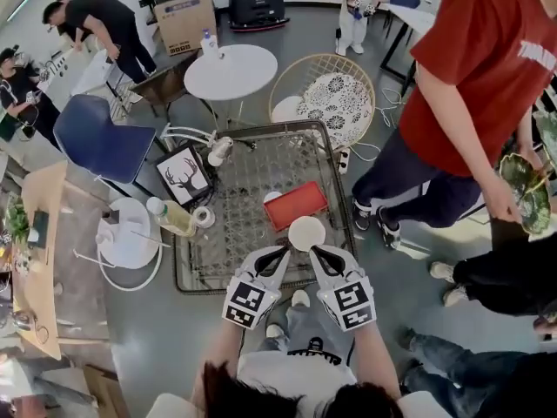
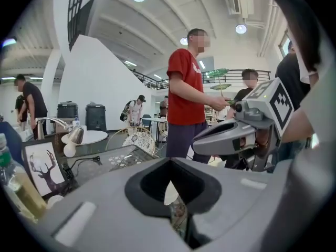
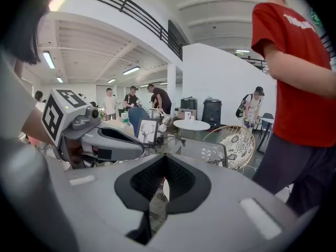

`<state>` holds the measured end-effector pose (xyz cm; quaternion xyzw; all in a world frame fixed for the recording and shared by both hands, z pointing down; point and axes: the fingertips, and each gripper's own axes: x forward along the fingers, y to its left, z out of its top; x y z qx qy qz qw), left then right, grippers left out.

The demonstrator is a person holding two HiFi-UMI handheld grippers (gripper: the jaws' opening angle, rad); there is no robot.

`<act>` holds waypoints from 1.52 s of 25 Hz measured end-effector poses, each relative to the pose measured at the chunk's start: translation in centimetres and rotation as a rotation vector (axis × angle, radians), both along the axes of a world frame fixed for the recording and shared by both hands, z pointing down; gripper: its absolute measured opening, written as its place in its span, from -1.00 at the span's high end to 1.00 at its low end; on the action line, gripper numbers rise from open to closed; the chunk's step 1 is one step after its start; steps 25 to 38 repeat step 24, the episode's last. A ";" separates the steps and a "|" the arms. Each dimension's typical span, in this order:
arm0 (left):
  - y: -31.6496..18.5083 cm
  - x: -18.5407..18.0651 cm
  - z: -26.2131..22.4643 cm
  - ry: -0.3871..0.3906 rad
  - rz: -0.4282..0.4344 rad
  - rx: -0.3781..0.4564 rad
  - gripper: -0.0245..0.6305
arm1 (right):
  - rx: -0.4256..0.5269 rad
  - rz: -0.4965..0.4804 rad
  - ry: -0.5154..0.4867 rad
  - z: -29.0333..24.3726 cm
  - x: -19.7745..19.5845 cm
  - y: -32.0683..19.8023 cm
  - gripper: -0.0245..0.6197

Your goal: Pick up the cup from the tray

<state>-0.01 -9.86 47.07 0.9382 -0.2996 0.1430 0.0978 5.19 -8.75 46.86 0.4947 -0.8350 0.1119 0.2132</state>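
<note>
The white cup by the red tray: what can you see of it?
The cup shows from above as a plain white circle, likely paper or plastic, apparently upright. It is just off the near edge of the red tray. The jaws of the left gripper and right gripper each pinch its near rim.

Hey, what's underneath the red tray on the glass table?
The red tray lies on the glass table, with wire mesh showing around it. Something white sits at its far left corner. What lies directly beneath the tray is covered.
</note>
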 end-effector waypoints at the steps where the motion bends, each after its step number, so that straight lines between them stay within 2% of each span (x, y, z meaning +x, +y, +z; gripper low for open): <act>1: 0.2 0.0 -0.5 0.022 -0.009 -0.005 0.91 | 0.000 0.007 0.005 -0.1 -0.2 0.3 0.85; 3: 0.4 -0.3 -1.4 0.056 -0.032 -0.003 0.91 | 0.007 0.024 0.017 -0.3 -0.4 1.0 0.85; 7: 0.7 -0.5 -3.0 0.064 -0.037 0.035 0.91 | 0.035 0.081 -0.010 -1.6 -0.2 1.7 0.85; 11: 1.2 0.1 -4.2 0.045 0.004 0.086 0.91 | 0.063 0.111 -0.012 -2.6 0.1 2.0 0.85; 17: 2.1 -0.3 -4.3 0.019 0.007 0.101 0.91 | 0.085 0.140 -0.039 -3.7 0.3 2.2 0.85; 24: 2.7 -1.1 -3.9 -0.011 -0.029 0.103 0.91 | 0.089 0.125 -0.005 -3.9 -0.2 3.2 0.85; 38: 2.7 -1.1 -3.9 -0.011 -0.029 0.103 0.91 | 0.089 0.125 -0.005 -3.9 -0.2 3.2 0.85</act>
